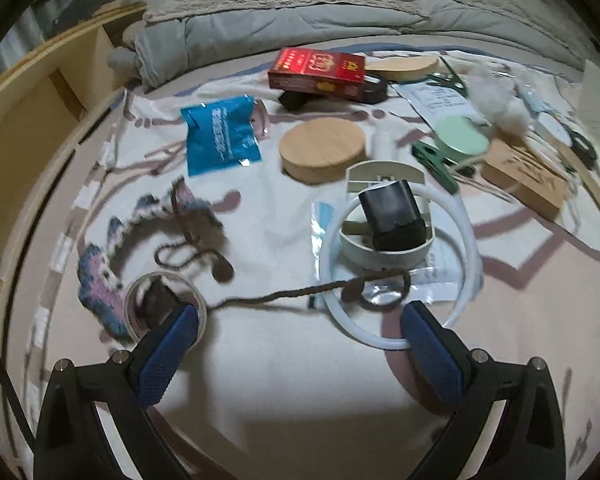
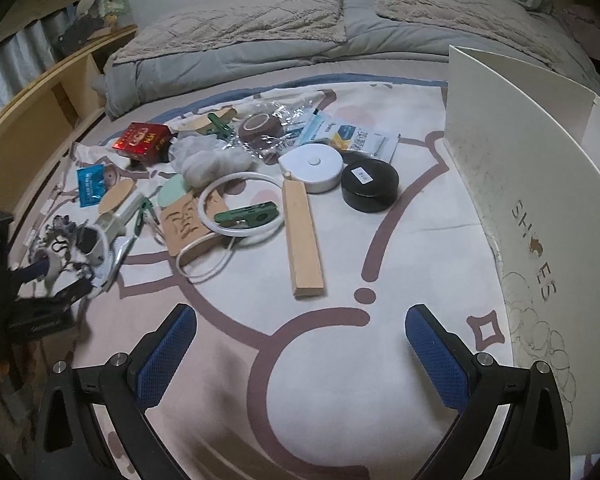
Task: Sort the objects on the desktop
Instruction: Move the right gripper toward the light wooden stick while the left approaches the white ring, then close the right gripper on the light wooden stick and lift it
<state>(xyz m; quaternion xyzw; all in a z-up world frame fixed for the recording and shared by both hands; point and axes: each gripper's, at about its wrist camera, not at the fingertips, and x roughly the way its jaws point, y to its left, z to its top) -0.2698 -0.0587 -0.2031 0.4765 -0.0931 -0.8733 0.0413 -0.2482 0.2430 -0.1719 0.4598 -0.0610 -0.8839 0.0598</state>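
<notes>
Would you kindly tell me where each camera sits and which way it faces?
Left wrist: on the left gripper, low over the patterned sheet, facing the red box; its blue fingers show, spread.
Right wrist: on the right gripper, facing the wooden block and shoebox; its fingers show.
Shared: red box, blue packet, bedding.

The left tongs (image 1: 300, 322) stand wide apart, empty, above a patterned cloth (image 1: 284, 392) on the bed. A brown yarn strand (image 1: 284, 295) runs between the tips. The left tip overlaps a clear tape roll (image 1: 134, 300); the right tip overlaps a white hoop (image 1: 470, 240) ringing a round white holder (image 1: 384, 254) with a black block (image 1: 392, 216).
</notes>
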